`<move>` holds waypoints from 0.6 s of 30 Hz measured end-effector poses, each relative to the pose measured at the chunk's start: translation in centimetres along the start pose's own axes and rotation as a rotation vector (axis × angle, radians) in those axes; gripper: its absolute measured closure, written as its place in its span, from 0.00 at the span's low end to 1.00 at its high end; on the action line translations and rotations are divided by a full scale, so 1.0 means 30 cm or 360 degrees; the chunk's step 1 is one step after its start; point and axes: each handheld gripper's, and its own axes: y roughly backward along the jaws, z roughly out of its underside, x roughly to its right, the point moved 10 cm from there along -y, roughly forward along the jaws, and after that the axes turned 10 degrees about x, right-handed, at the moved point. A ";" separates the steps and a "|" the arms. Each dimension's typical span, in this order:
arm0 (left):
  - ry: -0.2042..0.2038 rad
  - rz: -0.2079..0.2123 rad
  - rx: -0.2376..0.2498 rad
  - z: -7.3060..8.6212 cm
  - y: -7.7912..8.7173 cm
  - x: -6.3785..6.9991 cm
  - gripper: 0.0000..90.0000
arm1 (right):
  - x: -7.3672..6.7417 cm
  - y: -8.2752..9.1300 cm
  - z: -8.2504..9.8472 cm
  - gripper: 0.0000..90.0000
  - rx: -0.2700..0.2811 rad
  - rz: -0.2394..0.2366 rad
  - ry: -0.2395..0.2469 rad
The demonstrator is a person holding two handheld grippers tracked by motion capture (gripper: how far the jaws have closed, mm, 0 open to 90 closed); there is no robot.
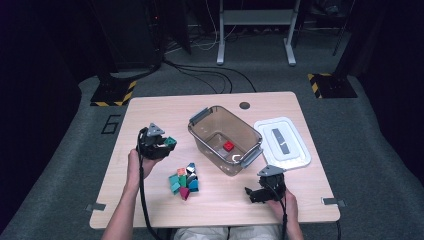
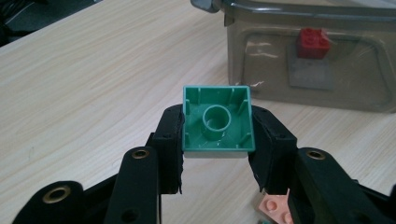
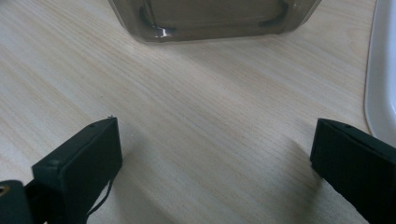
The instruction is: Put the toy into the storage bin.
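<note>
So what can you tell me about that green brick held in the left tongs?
The green brick is a small square toy building brick of glossy plastic. In the left gripper view its hollow underside faces the camera, showing thin walls, small ribs and one round tube in the middle. The two black pads of the left tongs press on its opposite sides, holding it off the wooden table. Nothing else touches it. It hangs beside the clear bin, above the pile of loose bricks.
</note>
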 end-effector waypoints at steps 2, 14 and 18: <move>-0.0016 0.0001 -0.0010 -0.008 0.000 0.004 0.65 | 0.000 0.000 0.000 0.02 0.0000 0.0000 0.0002; -0.0064 -0.0010 0.0010 -0.091 0.007 0.005 0.65 | 0.000 0.000 0.000 0.02 0.0000 0.0000 0.0002; -0.0079 -0.0014 0.0003 -0.117 0.009 -0.001 0.65 | 0.000 0.000 0.000 0.02 0.0000 0.0000 0.0002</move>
